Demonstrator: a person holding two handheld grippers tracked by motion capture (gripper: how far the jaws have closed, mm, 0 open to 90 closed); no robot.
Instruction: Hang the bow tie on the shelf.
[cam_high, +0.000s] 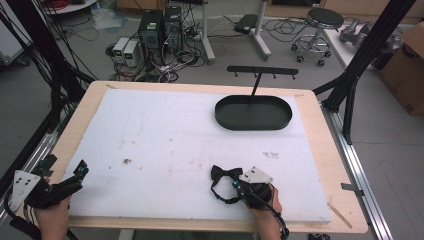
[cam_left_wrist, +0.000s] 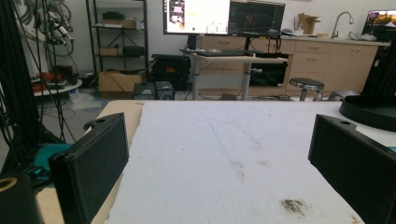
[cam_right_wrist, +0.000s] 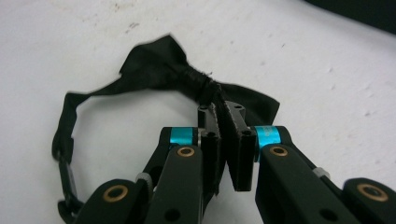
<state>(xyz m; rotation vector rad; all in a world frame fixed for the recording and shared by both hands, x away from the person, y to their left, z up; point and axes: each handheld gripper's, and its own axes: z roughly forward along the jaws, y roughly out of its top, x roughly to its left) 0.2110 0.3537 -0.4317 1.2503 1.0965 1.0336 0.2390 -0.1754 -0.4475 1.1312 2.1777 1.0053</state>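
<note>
Bow tie (cam_right_wrist: 187, 79) pinched between jaws

Right gripper (cam_right_wrist: 223, 122): two black jaws with blue collars and brass-coloured pivot pins, rising from the near edge and closed together on a bow tie (cam_right_wrist: 159, 70), pinching it just right of its wrapped centre knot. Bow tie: black fabric, one wing spread to the far left, the other showing to the right behind the jaws, with a thin black strap (cam_right_wrist: 64, 140) looping off the left wing toward the near left. Surface: white mat (cam_right_wrist: 327, 70), lightly speckled with marks, lying under everything.
</note>
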